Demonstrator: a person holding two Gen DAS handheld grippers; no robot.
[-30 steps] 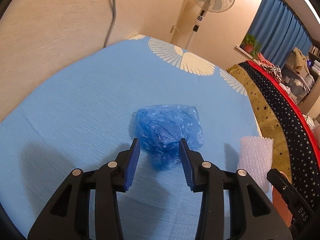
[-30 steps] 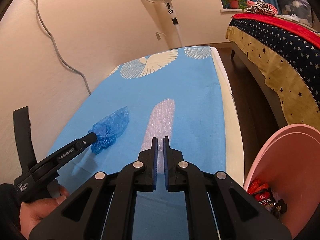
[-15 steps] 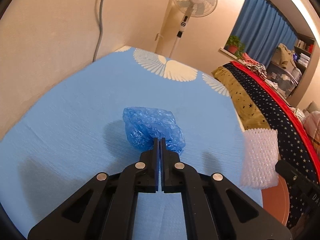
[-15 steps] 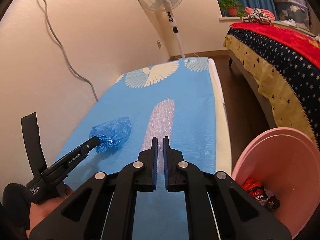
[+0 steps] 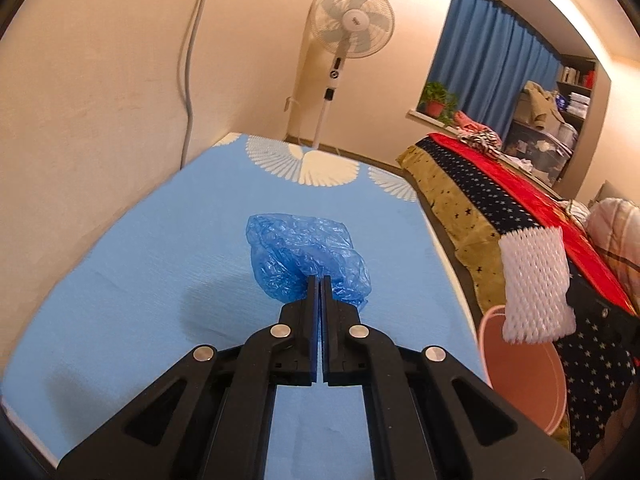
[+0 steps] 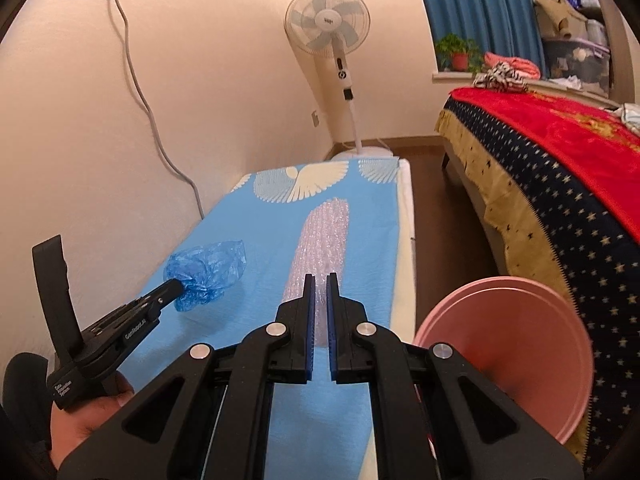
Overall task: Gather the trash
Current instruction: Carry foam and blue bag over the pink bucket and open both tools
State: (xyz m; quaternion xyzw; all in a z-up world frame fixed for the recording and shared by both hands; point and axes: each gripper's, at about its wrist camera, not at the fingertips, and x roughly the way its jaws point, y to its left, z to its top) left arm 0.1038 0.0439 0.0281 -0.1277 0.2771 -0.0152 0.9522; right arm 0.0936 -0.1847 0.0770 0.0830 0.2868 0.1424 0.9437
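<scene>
left gripper (image 5: 319, 280), lower centre of the left wrist view, was clenched on the near edge of a crumpled blue plastic bag (image 5: 304, 254) above the blue bedsheet (image 5: 140, 280). right gripper (image 6: 319, 278) was clamped on a white foam net sleeve (image 5: 536, 284), seen at right of the left view above the pink bucket (image 6: 520, 340). both items looked light, soft and crushable; the bag film likely slippery, best pinched at a gathered fold.
</scene>
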